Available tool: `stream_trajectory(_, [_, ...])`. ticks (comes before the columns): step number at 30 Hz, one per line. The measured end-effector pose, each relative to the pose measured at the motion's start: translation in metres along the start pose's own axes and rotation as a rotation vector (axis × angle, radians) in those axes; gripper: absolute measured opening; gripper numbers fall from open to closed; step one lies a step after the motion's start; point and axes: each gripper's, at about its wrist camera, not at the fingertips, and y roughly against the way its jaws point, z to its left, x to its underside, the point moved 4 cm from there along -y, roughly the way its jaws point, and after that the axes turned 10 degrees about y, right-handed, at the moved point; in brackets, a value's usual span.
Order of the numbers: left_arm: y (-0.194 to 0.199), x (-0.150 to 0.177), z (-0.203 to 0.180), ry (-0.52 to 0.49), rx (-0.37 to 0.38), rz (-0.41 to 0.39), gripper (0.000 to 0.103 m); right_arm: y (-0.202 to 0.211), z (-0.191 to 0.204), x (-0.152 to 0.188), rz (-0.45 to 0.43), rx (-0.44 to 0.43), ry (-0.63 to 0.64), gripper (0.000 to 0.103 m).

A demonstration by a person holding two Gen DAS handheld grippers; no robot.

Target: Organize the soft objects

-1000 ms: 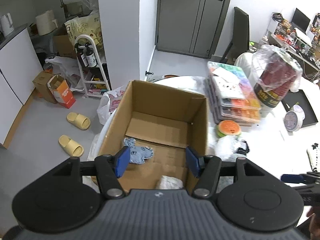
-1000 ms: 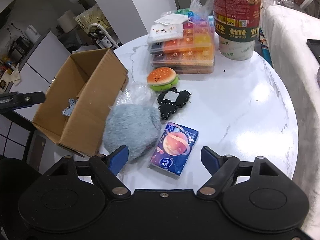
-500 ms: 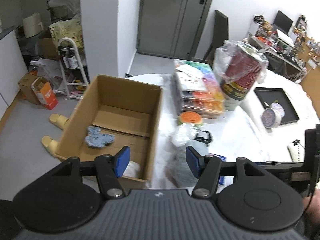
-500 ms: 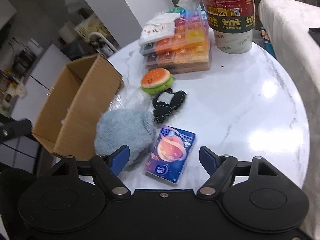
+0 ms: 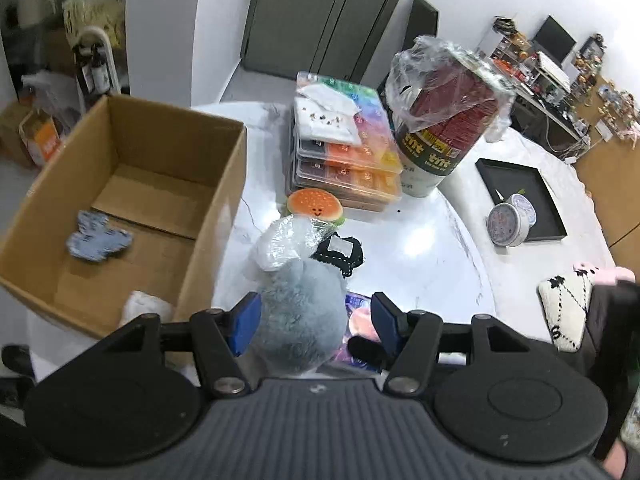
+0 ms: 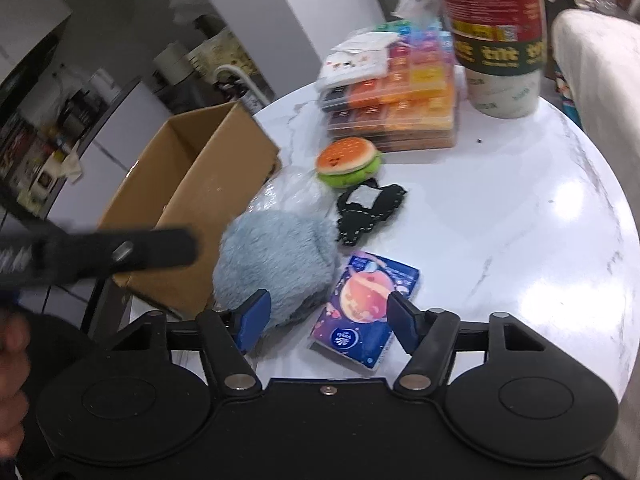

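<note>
An open cardboard box (image 5: 224, 184) stands at the table's left edge, with a flat blue plush (image 5: 98, 236) and a white soft piece (image 5: 146, 306) inside. Beside it lies a fluffy grey-blue plush (image 5: 300, 312). My left gripper (image 5: 316, 320) is open and straddles this plush without the pads pressing on it. My right gripper (image 6: 328, 316) has its jaws closing around a purple tissue pack (image 6: 360, 312); the pads do not grip it. A burger plush (image 6: 348, 162) and a black knit piece (image 6: 368, 210) lie further back.
On the white marble table (image 6: 500, 220) are a clear plastic bag (image 5: 288, 242), stacked bead boxes (image 5: 344, 160) and a bagged red cup stack (image 5: 444, 120). To the right lie a black tray (image 5: 520, 200), a round tin (image 5: 506, 224) and a white knit cushion (image 5: 564, 312).
My left gripper has swung right, from above the box to over the grey-blue plush. The right gripper's jaws have narrowed around the tissue pack.
</note>
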Motion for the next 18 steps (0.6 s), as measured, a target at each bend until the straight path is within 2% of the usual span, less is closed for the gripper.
stream_trajectory(10, [-0.038, 0.000, 0.002, -0.019, -0.061, 0.054, 0.059, -0.007, 0.016, 0.000, -0.002, -0.065, 0.053, 0.060])
stream_trajectory(14, [-0.050, 0.004, 0.010, 0.013, -0.060, 0.089, 0.059, -0.017, 0.018, -0.001, 0.018, -0.091, 0.041, 0.051])
stream_trajectory(18, [-0.055, 0.008, 0.012, 0.024, -0.059, 0.086, 0.059, -0.026, 0.021, 0.000, 0.030, -0.103, 0.041, 0.050])
